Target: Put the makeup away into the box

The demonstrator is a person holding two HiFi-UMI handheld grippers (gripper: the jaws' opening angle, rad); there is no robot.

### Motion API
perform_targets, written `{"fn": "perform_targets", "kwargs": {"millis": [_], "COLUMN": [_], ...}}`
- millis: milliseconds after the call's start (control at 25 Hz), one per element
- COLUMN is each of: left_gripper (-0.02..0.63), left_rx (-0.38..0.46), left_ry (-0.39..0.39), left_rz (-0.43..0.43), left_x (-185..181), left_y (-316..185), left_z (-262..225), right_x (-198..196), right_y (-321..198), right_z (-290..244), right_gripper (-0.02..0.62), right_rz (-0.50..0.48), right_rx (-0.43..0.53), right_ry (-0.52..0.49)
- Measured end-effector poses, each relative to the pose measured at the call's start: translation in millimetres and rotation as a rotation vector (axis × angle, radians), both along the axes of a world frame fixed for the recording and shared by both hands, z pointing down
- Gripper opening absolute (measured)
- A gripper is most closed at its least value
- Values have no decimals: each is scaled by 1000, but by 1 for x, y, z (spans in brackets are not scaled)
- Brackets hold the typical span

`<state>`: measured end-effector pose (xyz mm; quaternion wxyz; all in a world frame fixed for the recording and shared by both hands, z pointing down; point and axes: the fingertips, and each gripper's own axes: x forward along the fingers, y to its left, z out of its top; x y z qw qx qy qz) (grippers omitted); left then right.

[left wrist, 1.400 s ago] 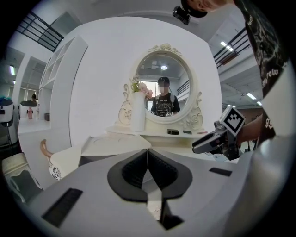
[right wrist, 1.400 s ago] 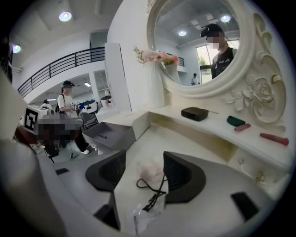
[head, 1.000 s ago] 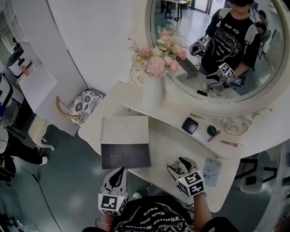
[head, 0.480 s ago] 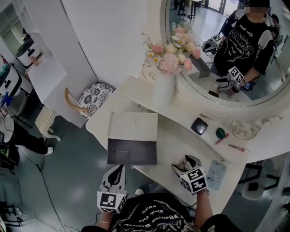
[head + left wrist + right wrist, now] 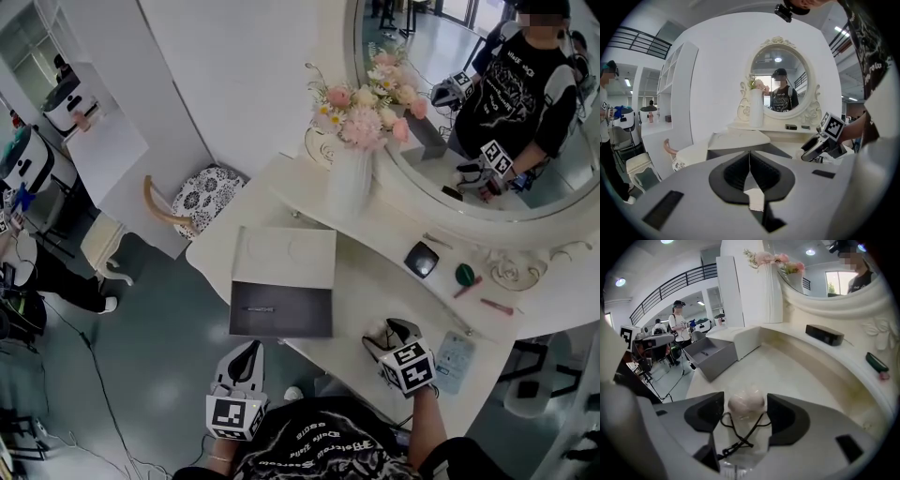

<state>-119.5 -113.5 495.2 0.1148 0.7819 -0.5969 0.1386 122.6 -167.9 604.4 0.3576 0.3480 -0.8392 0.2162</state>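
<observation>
The fingers (image 5: 786, 420) of the right gripper (image 5: 387, 335) stand released and have just been easing slightly inward. Between them, untouched, a clear packet with a pink puff (image 5: 746, 404) and a black looped tool lies on the tabletop (image 5: 361, 281). Ahead and left of these fingers sits the open grey box (image 5: 305, 321), its white lid (image 5: 286, 258) just beyond it, with only tabletop between. Ahead and right, on the raised ledge under the mirror (image 5: 487, 122), are a black compact (image 5: 421, 259), a green round case (image 5: 464, 274) and a pink stick (image 5: 497, 306). A pale card (image 5: 455, 361) lies just right of the fingers. The left gripper (image 5: 246, 361) is clenched on nothing, its fingers (image 5: 736, 171) pointing at the box's near edge.
</observation>
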Motion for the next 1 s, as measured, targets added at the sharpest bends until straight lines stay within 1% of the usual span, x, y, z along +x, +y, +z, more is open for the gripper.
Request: {"fn": "perform_targets", "kwargs": {"millis": [320, 600, 680, 800, 1000], "left_gripper": [17, 17, 17, 17, 17], "left_rx": [-6, 1, 1, 3, 13], "left_ry": [16, 33, 38, 46, 59], "left_rz": [-28, -41, -39, -30, -12], "left_x": [-7, -12, -12, -12, -14], "left_y": [7, 8, 8, 6, 4], "left_z": [3, 3, 4, 5, 6], "right_x": [-1, -2, 1, 4, 1], "right_y": [-1, 0, -1, -1, 7], "right_z": [2, -7, -11, -20, -38], "right_gripper": [255, 245, 244, 244, 242], "right_rz": [-11, -36, -17, 20, 53], "right_rx": [0, 54, 68, 74, 97], "right_ry": [6, 26, 22, -13, -58]}}
